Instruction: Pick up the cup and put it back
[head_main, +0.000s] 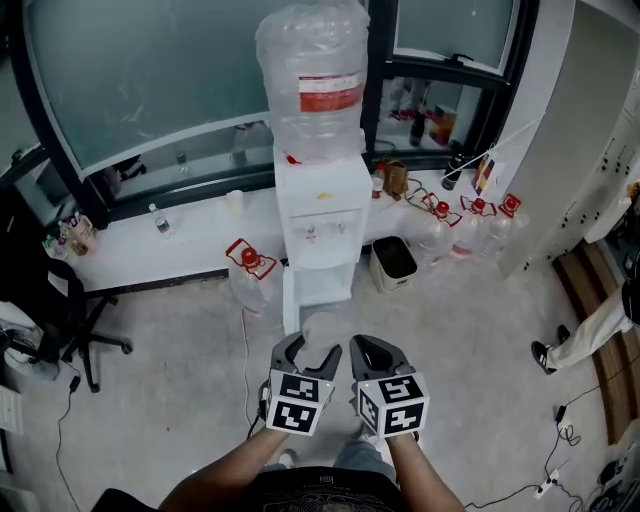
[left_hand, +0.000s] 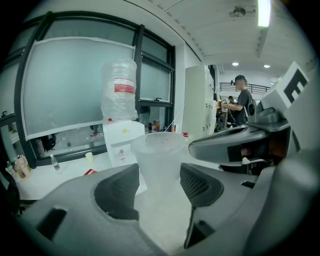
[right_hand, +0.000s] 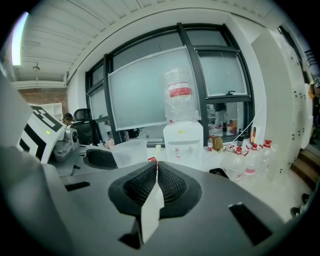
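2 grippers sit side by side low in the head view. Your left gripper (head_main: 312, 358) has the clear cup (head_main: 320, 328) between its jaws, upright and up off the floor (head_main: 170, 380). Your right gripper (head_main: 372, 352) is just beside it, apart from the cup. Ahead of both stands a white dispenser (head_main: 322, 215) with a big bottle (head_main: 312, 70) on top. A bin (head_main: 393, 262) stands just to its right, and red-capped jugs (head_main: 470, 225) lie along the wall past the bin. A chair (head_main: 60, 300) stands at the left, and a person (head_main: 590, 330) shows at the right edge.

In the left gripper view, the jaws stand part-way open with the cup between them. Both pads press on the cup's lower sides, so you hold it there. The cup stands upright, its rim above the jaws, with the dispenser behind it.

In the right gripper view, the jaws are closed together at the tips and grip nothing. The cup shows at the left of this view, in your other gripper, well short of the dispenser.
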